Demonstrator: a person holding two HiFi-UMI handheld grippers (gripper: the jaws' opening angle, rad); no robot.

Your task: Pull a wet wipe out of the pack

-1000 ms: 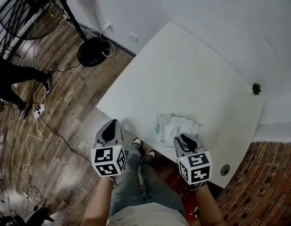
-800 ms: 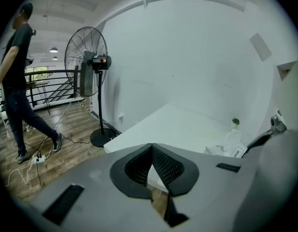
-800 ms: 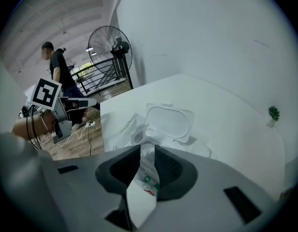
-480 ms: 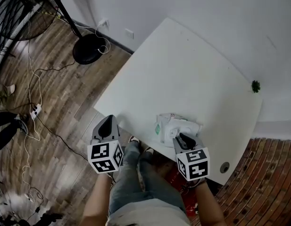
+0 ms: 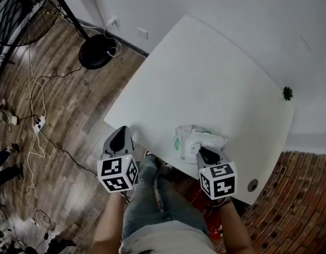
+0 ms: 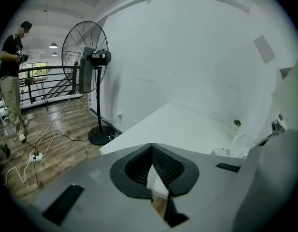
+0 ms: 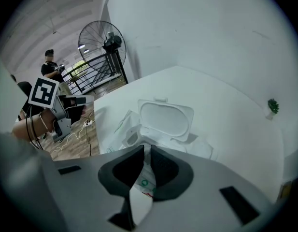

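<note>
A white wet wipe pack lies near the front edge of the white table. Its flip lid stands open, showing the dispensing hole; I see no wipe sticking out. My right gripper hovers over the near end of the pack. Its jaws stand only a narrow slit apart, with nothing between them. My left gripper hangs left of the pack, off the table's front edge and over the wooden floor. In the left gripper view its pads meet at the tips and hold nothing.
A standing fan is on the wooden floor left of the table, with cables and a power strip near it. A small green plant sits at the table's far right edge. A person stands far off.
My right gripper has edged forward over the near end of the pack. The left gripper has hardly moved. The person at the left has mostly left the head view.
</note>
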